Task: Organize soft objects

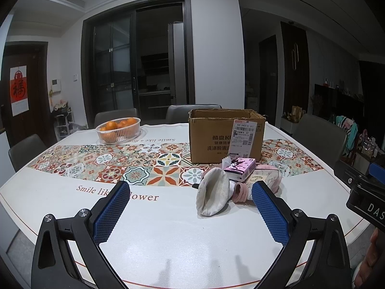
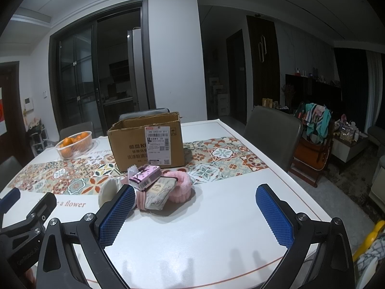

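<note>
Both tools, left (image 1: pixel 190 207) and right (image 2: pixel 196 207), gape wide, empty, above the tabletop (image 1: pixel 168 236); one box (image 1: pixel 216 137), one basket (image 1: pixel 118 130), one small pile (image 1: pixel 235 180) mid-tabletop.

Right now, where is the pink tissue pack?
The pink tissue pack lies on top of the soft pile, right in front of the cardboard box; it is left of centre in the right wrist view, with the pink fluffy band to its right.

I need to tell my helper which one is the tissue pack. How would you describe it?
Find the open cardboard box on the table's tiled runner. In the small pile right in front of it, the tissue pack lies on top: the only boxy pink-purple packet with a cartoon print, unlike the soft fabric pieces around it.
</note>
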A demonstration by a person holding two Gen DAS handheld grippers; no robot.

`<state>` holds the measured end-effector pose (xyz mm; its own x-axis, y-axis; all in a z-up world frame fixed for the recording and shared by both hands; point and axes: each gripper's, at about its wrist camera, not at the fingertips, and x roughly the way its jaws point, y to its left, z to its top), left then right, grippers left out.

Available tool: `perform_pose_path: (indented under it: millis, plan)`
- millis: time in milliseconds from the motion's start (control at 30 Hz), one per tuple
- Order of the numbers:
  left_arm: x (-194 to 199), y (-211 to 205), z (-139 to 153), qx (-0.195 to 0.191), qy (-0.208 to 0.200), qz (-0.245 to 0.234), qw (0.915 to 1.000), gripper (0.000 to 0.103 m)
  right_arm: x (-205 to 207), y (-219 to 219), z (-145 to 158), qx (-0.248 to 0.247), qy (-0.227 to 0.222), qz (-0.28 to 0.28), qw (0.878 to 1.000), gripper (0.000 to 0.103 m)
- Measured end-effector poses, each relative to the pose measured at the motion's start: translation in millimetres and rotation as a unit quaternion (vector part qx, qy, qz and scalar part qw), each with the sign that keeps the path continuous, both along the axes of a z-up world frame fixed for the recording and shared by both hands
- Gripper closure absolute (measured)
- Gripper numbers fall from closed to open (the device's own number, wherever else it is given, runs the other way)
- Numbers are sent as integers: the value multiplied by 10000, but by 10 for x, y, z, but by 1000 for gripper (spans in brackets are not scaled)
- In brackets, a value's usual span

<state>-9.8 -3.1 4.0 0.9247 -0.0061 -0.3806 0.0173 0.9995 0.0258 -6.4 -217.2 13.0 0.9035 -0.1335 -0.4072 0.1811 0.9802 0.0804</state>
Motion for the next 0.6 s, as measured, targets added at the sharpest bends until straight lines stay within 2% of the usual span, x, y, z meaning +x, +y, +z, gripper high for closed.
perform_pose_path:
  millis: [233,367,600]
  plan:
    - [83,-29,-71,162,28,-108,9998,0,21,35,-76,66,-12,99,9999,1]
    - [180,-55,-153,231,83,-212,9995,0,113,48,-155,259,66,260,9993,2]
    - [385,-111,-272,362,138,-365,9986,1,352,62,-270,514,299,506,9970,18]
